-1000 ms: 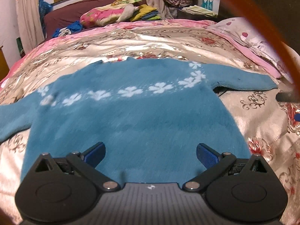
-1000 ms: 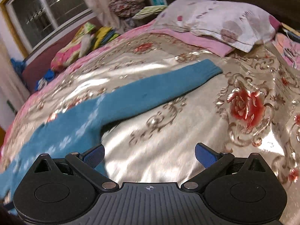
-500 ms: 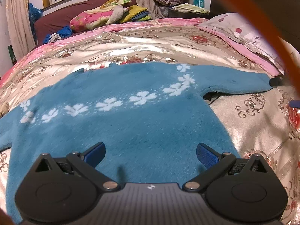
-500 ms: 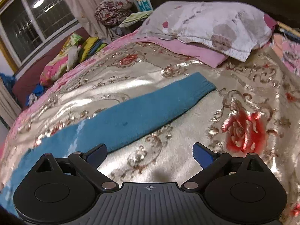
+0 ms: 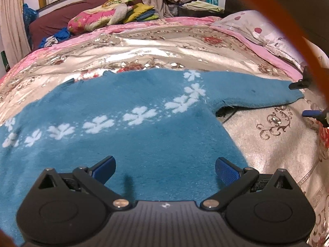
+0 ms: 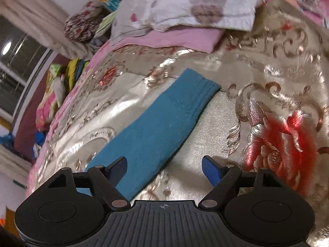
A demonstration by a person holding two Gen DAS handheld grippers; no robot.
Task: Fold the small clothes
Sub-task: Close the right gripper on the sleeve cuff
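Blue sweater (image 5: 127, 140) w/ a row of white flower prints lies spread flat on the bed (image 5: 273, 135), on a shiny beige floral cover. Left tool (image 5: 165, 167) hangs over the sweater's lower body, pointing down at an angle; blue pads wide apart, nothing between them but the knit below, no contact that I can see. Sweater's sleeve (image 6: 156, 127) runs out toward the pillow (image 6: 185, 4) side, flat on the cover, ribbed cuff at the far end. Right tool (image 6: 164, 169) sits low over that sleeve, view tilted: one pad (image 6: 118, 165) is over the sleeve's mid part, the other over bare cover just beside the sleeve's edge. Its jaws are closing but not yet on anything; the sleeve's near edge lies between them, pads not pressing it. In left-wrist view the right tool's tips show at the far right edge, by the sleeve's cuff end. A big red rose print on the cover is just right of the right tool. Pink sheet (image 6: 176, 39) under the pillow. Far side of bed: pile of folded bedding (image 5: 107, 14), a window behind w/ curtain. An orange cable (image 5: 287, 26) curves across top right of left view.
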